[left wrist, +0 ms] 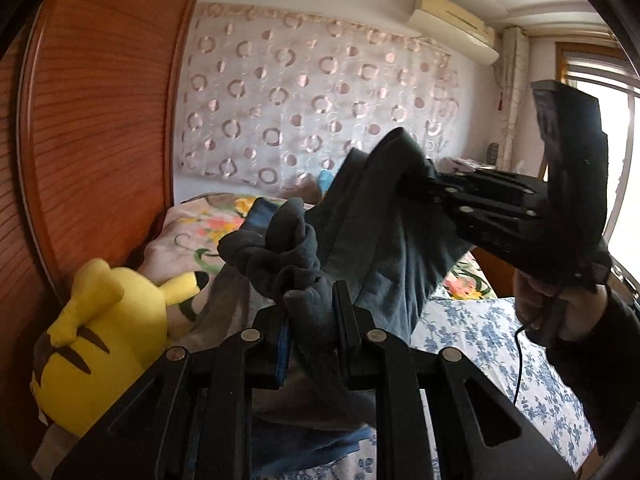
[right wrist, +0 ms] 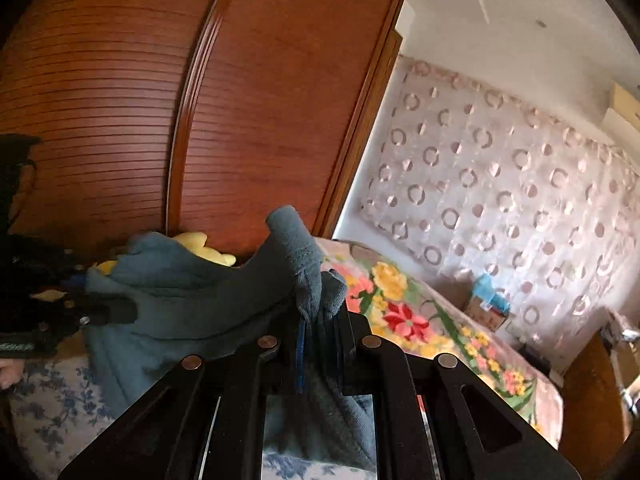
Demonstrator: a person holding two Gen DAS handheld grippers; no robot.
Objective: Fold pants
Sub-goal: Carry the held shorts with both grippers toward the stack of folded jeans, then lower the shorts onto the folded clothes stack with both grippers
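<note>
Left gripper is clamped on a bunched wad of the pants, dark grey-blue fleece, the cloth spilling up and over between its fingers. Right gripper likewise pinches a gathered edge of the same garment, a stitched hem standing up above its tips. In the left wrist view the right gripper reaches in from the right side, held by the person's right hand, its tips buried in fabric. The pants hang in the air between the two grippers, a sagging span of cloth stretched across, the rest drooping toward the bed with its blue-flowered sheet. A floral blanket lies farther back on the bed; a yellow plush toy sits at the bed's edge against the wooden wardrobe. A circle-patterned curtain covers the far wall. Judgement: both holds are on bunched, uneven gathers, not on flat corners, so layers may slip out unequally and the garment could drop twisted. The hanging length looks free to land creased or doubled under itself when laid down. A swing toward the wardrobe side may drag cloth across the plush toy and snag it.
</note>
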